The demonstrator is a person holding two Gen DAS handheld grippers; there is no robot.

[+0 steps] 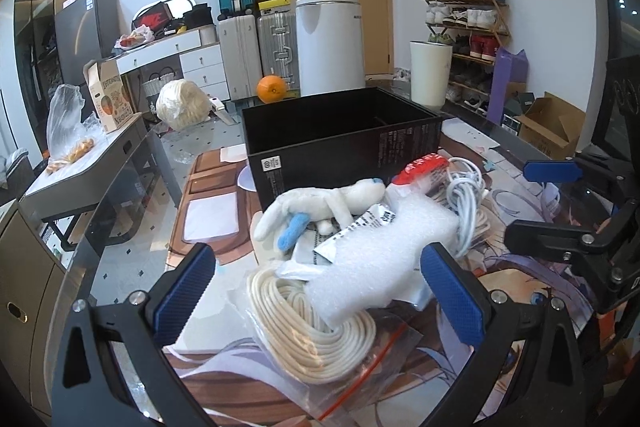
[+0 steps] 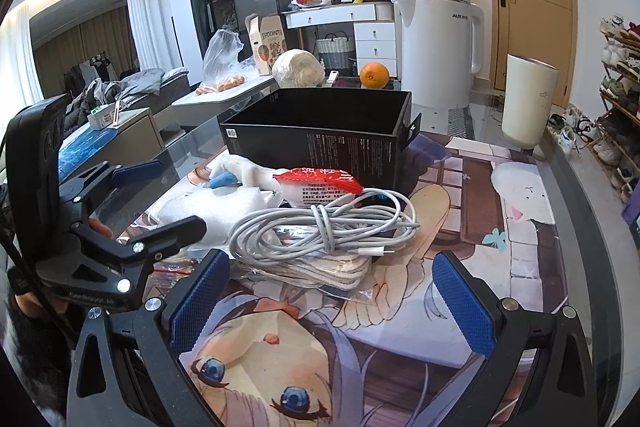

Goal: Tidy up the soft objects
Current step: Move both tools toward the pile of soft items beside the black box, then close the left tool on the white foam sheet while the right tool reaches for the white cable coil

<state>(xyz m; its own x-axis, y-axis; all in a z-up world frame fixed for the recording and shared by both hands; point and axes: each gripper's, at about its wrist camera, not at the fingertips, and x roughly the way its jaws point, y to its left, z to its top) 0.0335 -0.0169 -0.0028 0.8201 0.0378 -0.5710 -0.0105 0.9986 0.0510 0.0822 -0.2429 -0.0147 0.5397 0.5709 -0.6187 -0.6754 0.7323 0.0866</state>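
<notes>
I am seeing the rope coil [image 1: 312, 339] half buried under a foam sheet [image 1: 376, 259], its bag cut off below. My left gripper [image 1: 320, 287] is spreading wide around the foam, gripping nothing. My right gripper [image 2: 332, 299] is gaping wide, empty, near the white cable [image 2: 320, 227] before the black box [image 2: 320, 131].

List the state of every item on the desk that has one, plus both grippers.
Left gripper: open, around the foam sheet, not touching.
Right gripper: open, empty.
Black box: open-topped, upright.
White cable: coiled, on the pile.
Cream rope: coiled, in a clear bag.
Plush toy: lying flat.
Foam sheet: lying across the rope.
</notes>
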